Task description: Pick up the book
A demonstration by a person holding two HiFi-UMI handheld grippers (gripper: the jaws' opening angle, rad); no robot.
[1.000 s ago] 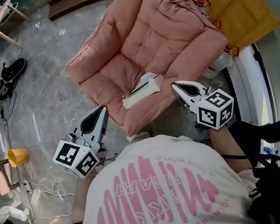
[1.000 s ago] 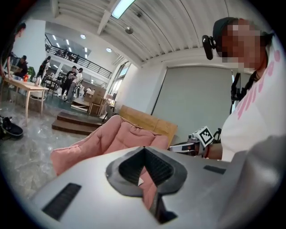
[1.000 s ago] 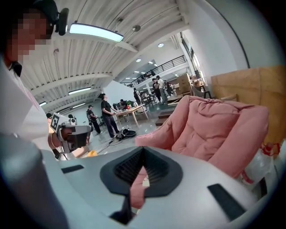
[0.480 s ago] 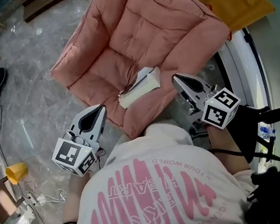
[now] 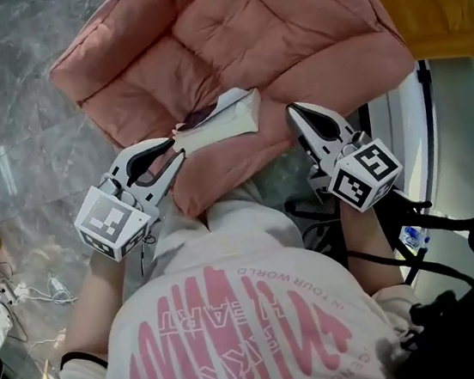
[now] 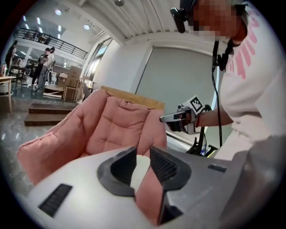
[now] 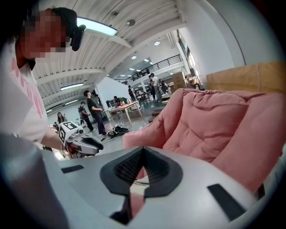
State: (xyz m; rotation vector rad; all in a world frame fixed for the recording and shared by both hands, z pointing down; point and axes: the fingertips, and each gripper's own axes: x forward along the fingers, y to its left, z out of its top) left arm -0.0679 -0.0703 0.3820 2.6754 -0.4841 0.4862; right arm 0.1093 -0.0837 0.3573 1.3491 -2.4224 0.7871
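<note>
Approach step. Left gripper [image 5: 175, 149] fingers just opening, nothing between yet; right gripper [image 5: 290, 110] fingers together. Next: straddle book [image 5: 220, 126] edge, clamp.

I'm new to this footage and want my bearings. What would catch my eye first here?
A big pink cushioned chair fills the top of the head view, with a white book lying at the front of its seat. The left hand-held gripper is at the book's left end; its jaws have just been opening and grip nothing yet. The right hand-held gripper, jaws shut, hangs off the book's right end.
</note>
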